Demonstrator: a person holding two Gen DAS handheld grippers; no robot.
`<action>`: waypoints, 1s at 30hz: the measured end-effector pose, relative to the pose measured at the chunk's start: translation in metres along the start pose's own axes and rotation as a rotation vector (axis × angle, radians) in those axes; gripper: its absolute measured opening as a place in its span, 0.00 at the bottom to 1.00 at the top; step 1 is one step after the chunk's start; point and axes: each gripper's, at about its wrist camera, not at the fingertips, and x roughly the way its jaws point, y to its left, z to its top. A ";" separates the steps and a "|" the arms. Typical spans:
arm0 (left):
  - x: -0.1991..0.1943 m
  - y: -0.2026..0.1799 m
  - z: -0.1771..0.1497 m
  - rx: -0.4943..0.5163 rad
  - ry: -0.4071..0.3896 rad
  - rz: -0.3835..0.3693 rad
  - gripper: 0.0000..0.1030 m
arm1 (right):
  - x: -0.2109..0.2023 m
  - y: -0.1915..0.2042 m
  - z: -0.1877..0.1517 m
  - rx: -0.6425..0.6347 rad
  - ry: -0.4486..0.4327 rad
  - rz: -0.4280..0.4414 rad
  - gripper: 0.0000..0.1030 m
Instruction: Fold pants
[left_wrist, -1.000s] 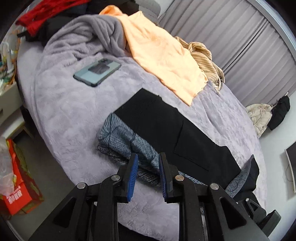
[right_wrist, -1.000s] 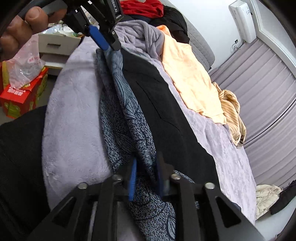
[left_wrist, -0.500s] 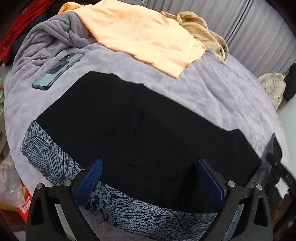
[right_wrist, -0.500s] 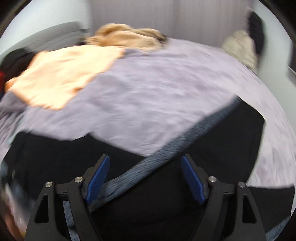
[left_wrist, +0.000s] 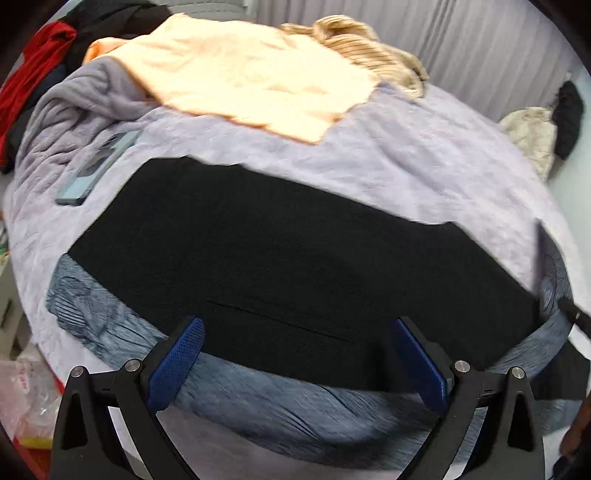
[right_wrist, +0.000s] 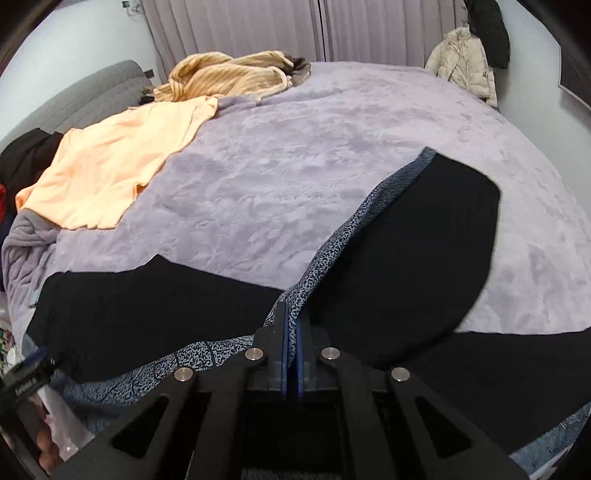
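Observation:
Black pants (left_wrist: 277, 258) with a blue-grey patterned side (left_wrist: 110, 325) lie spread across the lilac bed blanket (left_wrist: 406, 155). My left gripper (left_wrist: 297, 325) hovers over their near edge, its jaws wide open with only flat cloth beneath, and its pads (left_wrist: 177, 362) press on nothing. In the right wrist view the pants (right_wrist: 406, 251) bend in a V. A patterned strip (right_wrist: 347, 229) runs from the far hem down into my right gripper (right_wrist: 291, 310), which is shut on that fabric.
A phone (left_wrist: 96, 166) lies on the blanket left of the pants. An orange shirt (left_wrist: 251, 77) and a tan striped garment (left_wrist: 365, 51) lie farther back. Red and dark clothes (left_wrist: 33, 74) pile at the far left. Jackets (right_wrist: 465, 62) hang by the curtain. A plastic bag (left_wrist: 26, 391) sits beside the bed.
My left gripper let go of the patterned fabric, opened wide and swung over the spread pants. My right gripper opened, rolled round, then shut on the patterned edge.

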 end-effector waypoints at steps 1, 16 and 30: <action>-0.005 -0.008 -0.002 0.023 -0.008 -0.023 0.98 | -0.017 0.000 -0.012 -0.026 -0.020 -0.013 0.03; 0.026 -0.087 -0.043 0.265 0.041 0.019 0.99 | -0.056 -0.020 -0.045 -0.135 -0.104 -0.104 0.78; 0.024 -0.092 -0.048 0.262 0.018 0.043 0.99 | 0.098 -0.057 0.042 -0.223 0.202 -0.356 0.04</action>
